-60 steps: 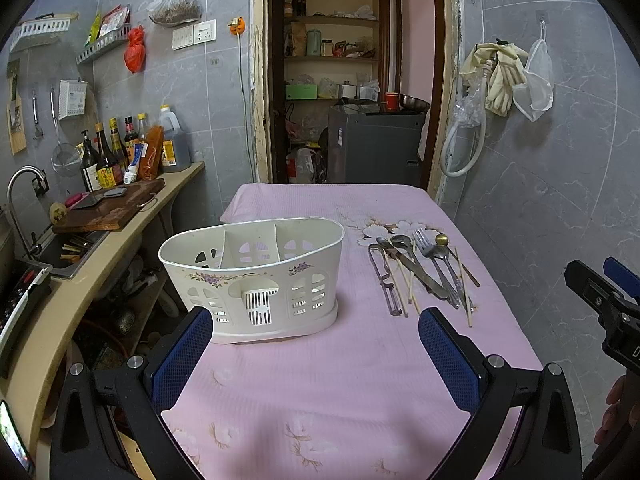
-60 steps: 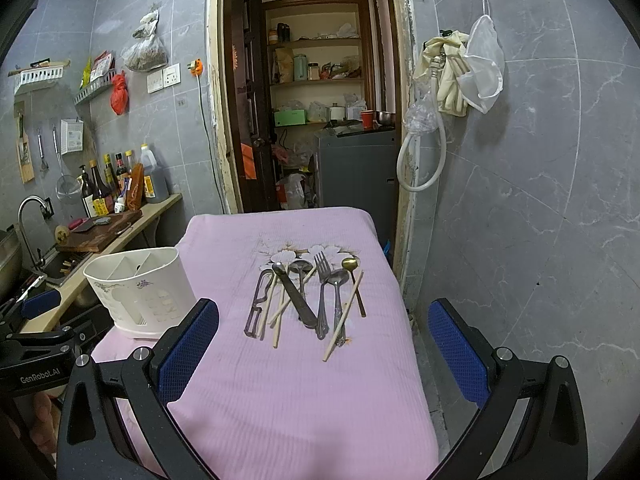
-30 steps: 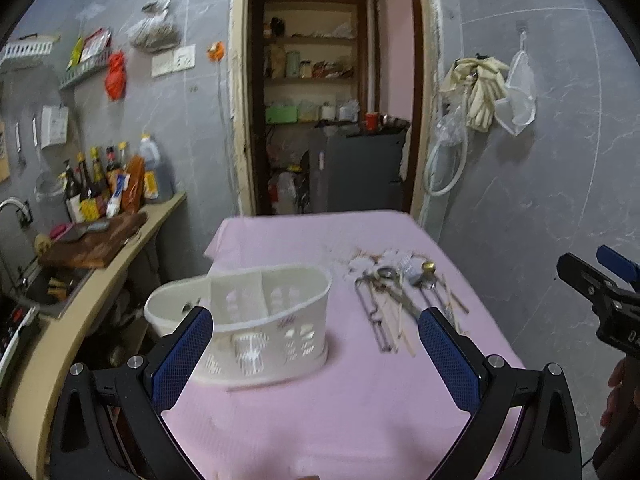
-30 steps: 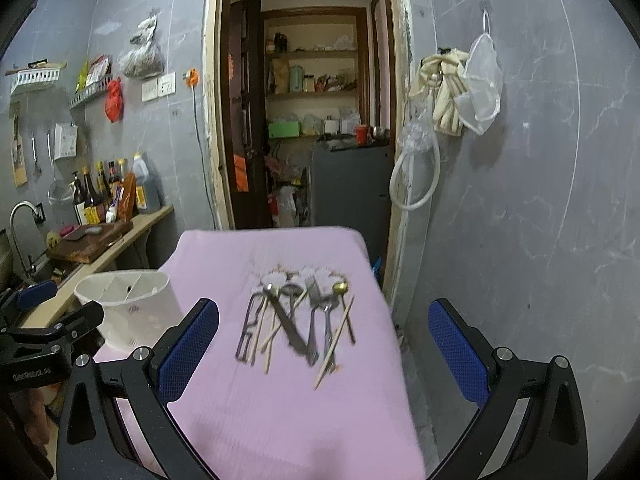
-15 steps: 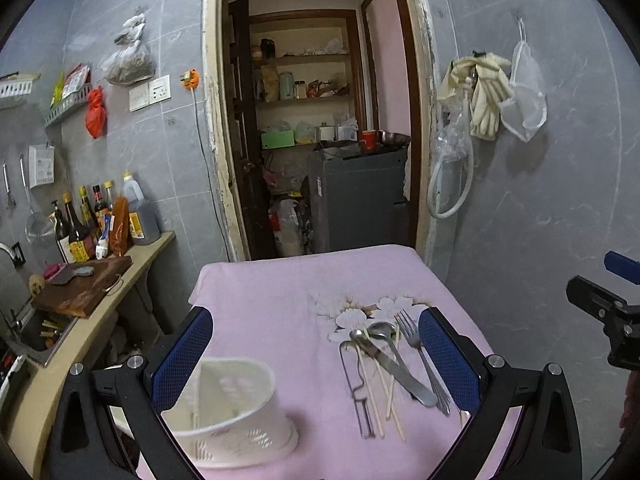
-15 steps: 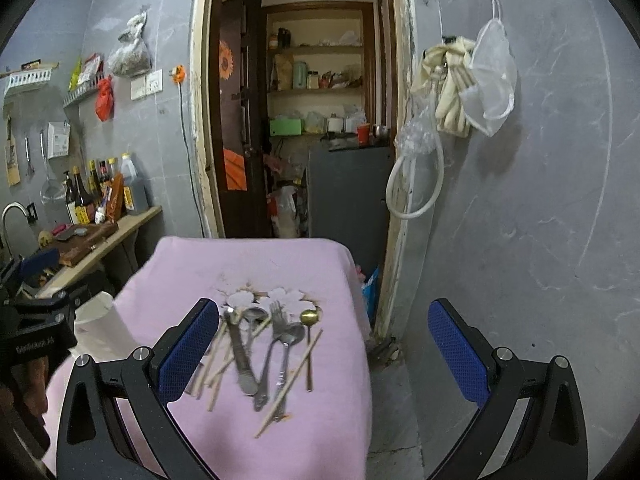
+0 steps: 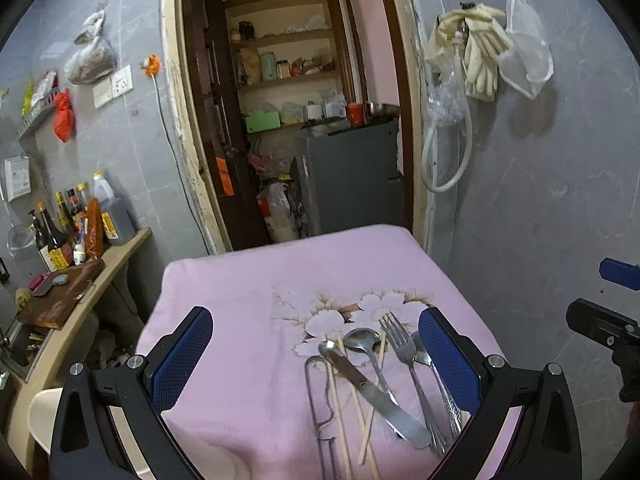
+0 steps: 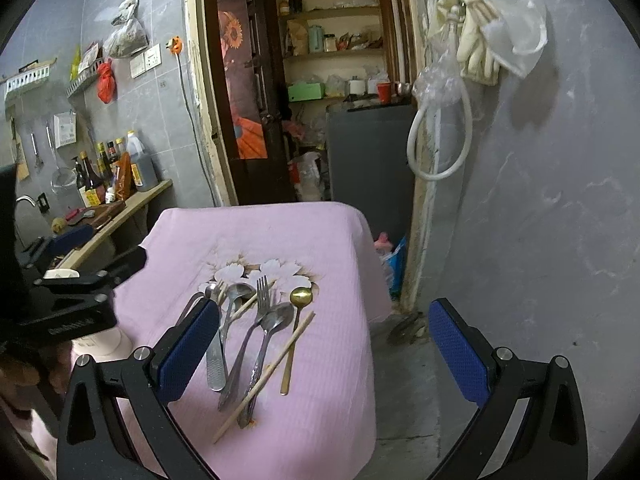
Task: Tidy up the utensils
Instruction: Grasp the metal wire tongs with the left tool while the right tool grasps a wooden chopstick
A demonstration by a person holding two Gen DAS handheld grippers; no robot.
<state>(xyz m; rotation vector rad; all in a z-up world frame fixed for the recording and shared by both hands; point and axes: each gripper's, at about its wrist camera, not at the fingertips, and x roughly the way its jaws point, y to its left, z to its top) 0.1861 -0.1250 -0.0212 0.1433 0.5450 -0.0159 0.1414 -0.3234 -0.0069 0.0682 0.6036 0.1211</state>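
— Any writing you can make out?
— Only pale letters on the black body of the left gripper, left of the right fingers, too blurred to spell.
— The bottles on the counter?
— Yellow labels, print too small.

White caddy mostly hidden behind left gripper's frame, chopsticks and wire tool cut off at left-wrist view's bottom edge, bottle labels unreadable.
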